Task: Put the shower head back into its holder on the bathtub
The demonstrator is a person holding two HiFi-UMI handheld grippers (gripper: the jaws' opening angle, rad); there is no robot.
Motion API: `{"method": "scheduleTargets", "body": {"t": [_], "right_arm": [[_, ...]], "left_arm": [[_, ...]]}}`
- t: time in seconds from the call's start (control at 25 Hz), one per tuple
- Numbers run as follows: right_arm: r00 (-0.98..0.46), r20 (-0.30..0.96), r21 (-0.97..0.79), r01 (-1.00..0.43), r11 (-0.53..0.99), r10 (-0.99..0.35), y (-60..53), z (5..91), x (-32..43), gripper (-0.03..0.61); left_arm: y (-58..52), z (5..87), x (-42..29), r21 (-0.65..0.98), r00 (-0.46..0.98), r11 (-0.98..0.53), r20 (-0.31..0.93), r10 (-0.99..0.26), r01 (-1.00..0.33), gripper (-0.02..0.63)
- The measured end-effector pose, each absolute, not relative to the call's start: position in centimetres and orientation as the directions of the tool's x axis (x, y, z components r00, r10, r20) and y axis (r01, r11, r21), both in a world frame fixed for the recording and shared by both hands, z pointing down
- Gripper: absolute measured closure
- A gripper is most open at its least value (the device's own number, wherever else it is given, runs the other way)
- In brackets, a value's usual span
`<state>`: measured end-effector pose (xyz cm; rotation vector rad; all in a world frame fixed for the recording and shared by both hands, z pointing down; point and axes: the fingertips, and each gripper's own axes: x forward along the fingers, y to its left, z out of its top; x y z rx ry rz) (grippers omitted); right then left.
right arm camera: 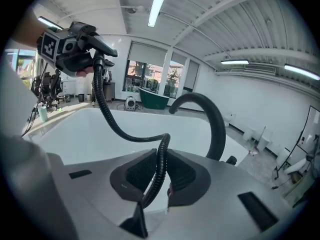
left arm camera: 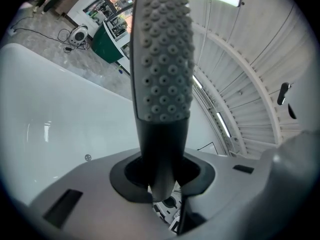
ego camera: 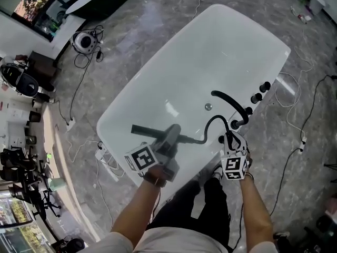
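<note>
Holding matte-black stick shower head with grey nubbed spray face (ego camera: 150, 132) in left gripper (ego camera: 169, 139), with jaws clamped around the handle neck, spray end sticking straight out past the tips. Pinching black corrugated hose (ego camera: 210, 123) in right gripper (ego camera: 230, 140), jaws closed onto it, right at the near rim of the white oval freestanding bathtub (ego camera: 274, 42).

Key geometry: head's long axis lying across the tub, pointing away to the left in head view, held up over the basin, clear of the rim. Fittings all on the other side: black curved spout (ego camera: 229, 102) and row of black knobs (ego camera: 257, 97) along the right-hand rim, just beyond the right gripper. Small black fitting (ego camera: 238, 124) next to the spout base, probably the holder, can't confirm at this size.

So: target to the right of the left gripper, well apart, much nearer the right one. Likely needs swinging the head round toward that rim and tipping the axis to suit the socket, minding hose slack on the right. Insertion not started.
</note>
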<state>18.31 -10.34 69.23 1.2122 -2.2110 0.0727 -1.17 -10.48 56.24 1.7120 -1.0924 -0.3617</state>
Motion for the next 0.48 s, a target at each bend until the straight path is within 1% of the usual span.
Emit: {"method": "scheduleTargets", "body": {"t": [0.24, 0.48], "right_arm": [[-0.416, 0.599, 0.162, -0.774, 0.612, -0.684, -10.0, 74.3, 18.3, 0.509], [-0.419, 0.658, 0.125, -0.758, 0.640, -0.625, -9.3, 78.6, 18.1, 0.510]], "left_arm": [[-11.6, 56.4, -0.3, 0.838, 0.538, -0.108, 0.239, -0.808, -0.534, 0.518], [-12.0, 54.2, 1.3, 0.811, 0.560, -0.176, 0.211, -0.801, -0.558, 0.518]]}}
